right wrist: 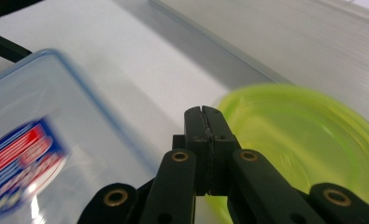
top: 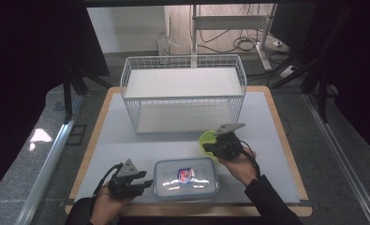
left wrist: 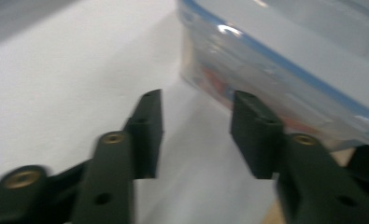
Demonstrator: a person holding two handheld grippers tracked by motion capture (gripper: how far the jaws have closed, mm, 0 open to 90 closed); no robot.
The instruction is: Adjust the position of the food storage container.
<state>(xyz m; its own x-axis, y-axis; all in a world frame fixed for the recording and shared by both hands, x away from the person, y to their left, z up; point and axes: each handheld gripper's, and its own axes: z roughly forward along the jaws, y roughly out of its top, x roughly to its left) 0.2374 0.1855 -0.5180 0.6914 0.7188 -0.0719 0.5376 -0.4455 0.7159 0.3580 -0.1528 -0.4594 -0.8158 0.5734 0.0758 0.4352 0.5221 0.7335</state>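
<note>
White table (top: 126,136) bears lidded container (top: 186,178), green bowl (top: 206,140), wire basket (top: 182,93)

A lab: black curtains (top: 28,70), floor cables (top: 248,44), rig table (top: 285,136).

Table (top: 267,117) bears basket (top: 182,93), container (top: 186,178), bowl (top: 207,140).

Container (top: 186,178) at table's near edge, bowl (top: 206,140) behind-right (basket (top: 182,91) farther back)
</note>
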